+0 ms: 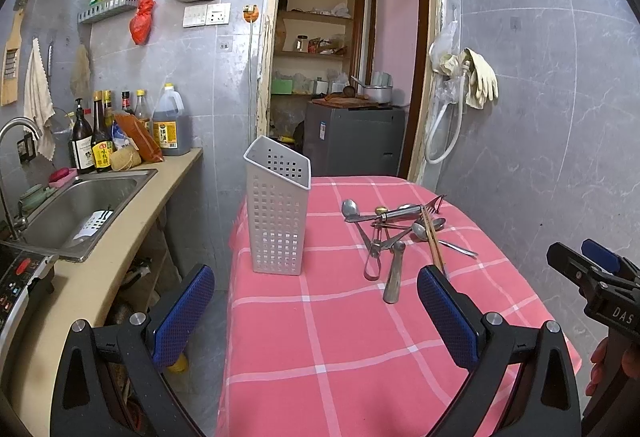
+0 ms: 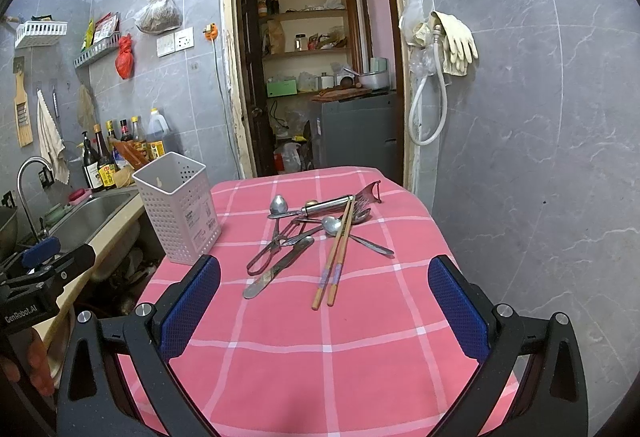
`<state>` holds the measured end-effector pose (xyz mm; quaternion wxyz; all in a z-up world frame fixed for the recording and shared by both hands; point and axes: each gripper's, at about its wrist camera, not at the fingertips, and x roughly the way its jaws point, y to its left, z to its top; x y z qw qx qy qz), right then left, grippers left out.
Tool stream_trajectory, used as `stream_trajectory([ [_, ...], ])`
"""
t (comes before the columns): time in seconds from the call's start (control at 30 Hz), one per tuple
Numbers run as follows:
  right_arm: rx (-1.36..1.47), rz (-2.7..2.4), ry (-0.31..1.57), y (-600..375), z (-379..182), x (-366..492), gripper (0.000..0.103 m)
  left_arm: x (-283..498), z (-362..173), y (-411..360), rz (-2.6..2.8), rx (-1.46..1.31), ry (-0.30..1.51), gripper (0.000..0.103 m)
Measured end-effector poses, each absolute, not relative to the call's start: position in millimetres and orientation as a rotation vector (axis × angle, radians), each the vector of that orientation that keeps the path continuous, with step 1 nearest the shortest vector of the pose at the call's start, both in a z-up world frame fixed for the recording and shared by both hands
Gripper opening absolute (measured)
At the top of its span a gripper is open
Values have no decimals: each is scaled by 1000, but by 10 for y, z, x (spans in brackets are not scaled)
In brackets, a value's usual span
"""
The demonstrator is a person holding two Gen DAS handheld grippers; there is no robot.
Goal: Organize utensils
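A white perforated utensil holder [image 1: 277, 213] [image 2: 178, 207] stands upright at the left of the pink checked table [image 1: 340, 337] [image 2: 320, 357]. A pile of metal utensils [image 1: 394, 227] [image 2: 308, 225] lies to its right: spoons, a knife [image 2: 278, 267], tongs and a peeler [image 2: 366, 193]. Wooden chopsticks [image 2: 334, 263] [image 1: 434, 243] lie across the pile. My left gripper [image 1: 316, 301] is open and empty above the table's near part. My right gripper [image 2: 324, 297] is open and empty, just short of the chopstick ends; it also shows in the left wrist view [image 1: 592, 269].
A counter with a steel sink [image 1: 80, 205], a tap and sauce bottles [image 1: 100, 141] runs along the left. An open doorway [image 1: 344, 77] with shelves and a grey appliance lies behind the table. Tiled walls close the right side, with gloves [image 1: 476, 77] hanging.
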<state>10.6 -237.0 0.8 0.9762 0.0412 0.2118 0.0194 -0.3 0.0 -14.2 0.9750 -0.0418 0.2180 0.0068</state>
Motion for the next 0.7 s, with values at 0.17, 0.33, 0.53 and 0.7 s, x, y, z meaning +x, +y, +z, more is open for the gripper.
stream_trajectory([
  [0.17,87,41,431,-2367,18,102,102,27,-186,5,18,-83,453,102],
  [0.33,95,43,418,-2305,-8,161,102,114,-124,-19,34,-75,456,102],
  [0.53,87,59,389,-2392,139,369,102,278,43,-97,15,-85,406,102],
  [0.7,91,68,360,-2535,284,551,102,513,167,-218,9,-95,362,102],
])
